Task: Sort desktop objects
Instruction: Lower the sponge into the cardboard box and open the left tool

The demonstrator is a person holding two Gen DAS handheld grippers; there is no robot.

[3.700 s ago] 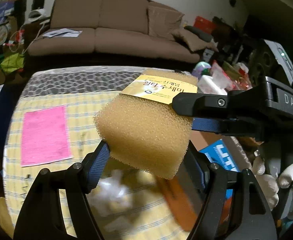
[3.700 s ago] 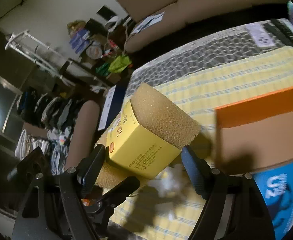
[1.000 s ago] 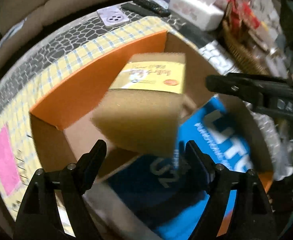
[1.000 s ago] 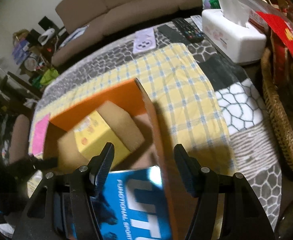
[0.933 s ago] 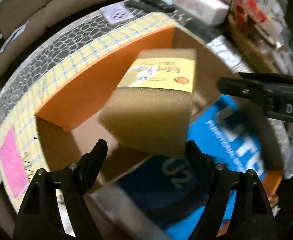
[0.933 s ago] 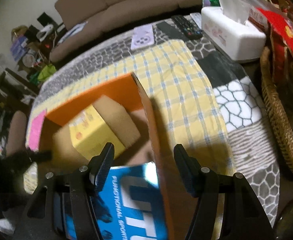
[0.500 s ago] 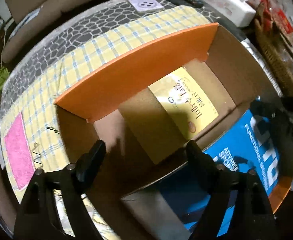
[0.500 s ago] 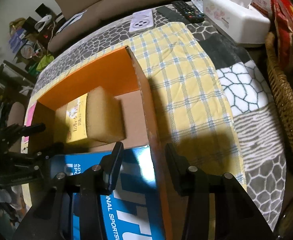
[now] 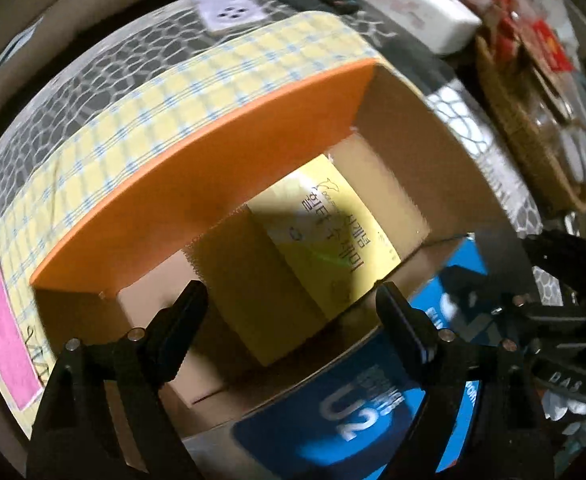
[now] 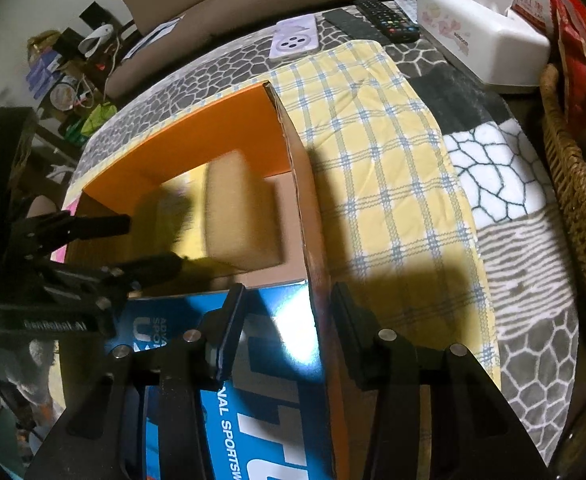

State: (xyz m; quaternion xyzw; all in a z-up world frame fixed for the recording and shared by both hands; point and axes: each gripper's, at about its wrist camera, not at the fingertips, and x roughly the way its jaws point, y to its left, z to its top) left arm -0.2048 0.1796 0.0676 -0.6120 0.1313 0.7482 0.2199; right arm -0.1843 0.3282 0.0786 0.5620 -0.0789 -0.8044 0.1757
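Your left gripper (image 9: 289,308) hangs spread and empty over the sponge (image 9: 293,256) lying in the box (image 9: 197,184); your right gripper (image 10: 289,316) straddles the box wall, half-spread.

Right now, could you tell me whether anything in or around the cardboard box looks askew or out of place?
Only one small thing: the sponge lies at a slant on the floor of the cardboard box, its yellow label facing up and its edges not square with the orange walls. Nothing looks spilled or damaged. The left gripper hangs open above it.
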